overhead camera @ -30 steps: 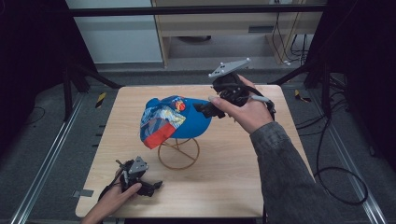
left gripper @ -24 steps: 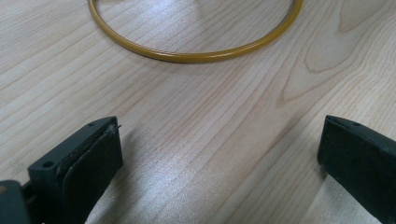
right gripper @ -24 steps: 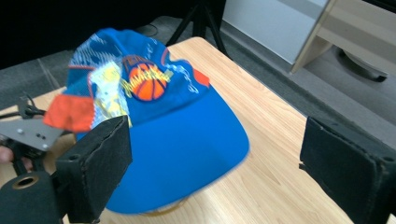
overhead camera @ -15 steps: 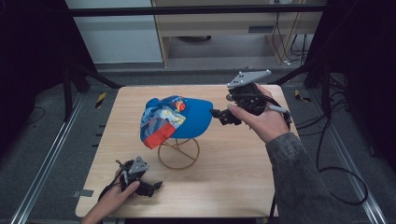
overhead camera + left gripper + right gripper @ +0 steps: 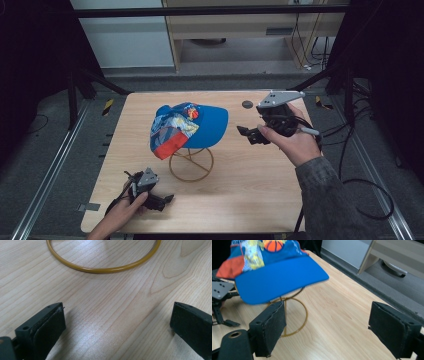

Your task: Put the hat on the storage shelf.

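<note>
At the near left corner of the wooden table (image 5: 240,200), the person's left hand (image 5: 122,210) lies low, knuckles almost on the wood, with the left gripper (image 5: 167,199) resting flat and pointing right along the near edge. Its jaws stand wide apart in the left gripper view, with bare wood between them and nothing held; the gold base ring of the wire stand (image 5: 102,268) curves just beyond the tips.

In the middle of the table the blue cap (image 5: 187,127) sits on that wire stand (image 5: 191,164), its patterned crown tipped to the near left and its plain blue brim reaching right and far.

To the right, the right forearm in a grey sleeve (image 5: 325,200) comes up from the near right corner. The right hand (image 5: 292,142) is raised off the table, wrist bent, and aims the right gripper (image 5: 245,134) left at the brim, near it but apart. Its jaws have just been closing a little, yet are widely parted and empty; in the right gripper view the brim (image 5: 279,278) hangs beyond the left jaw, untouched.
</note>
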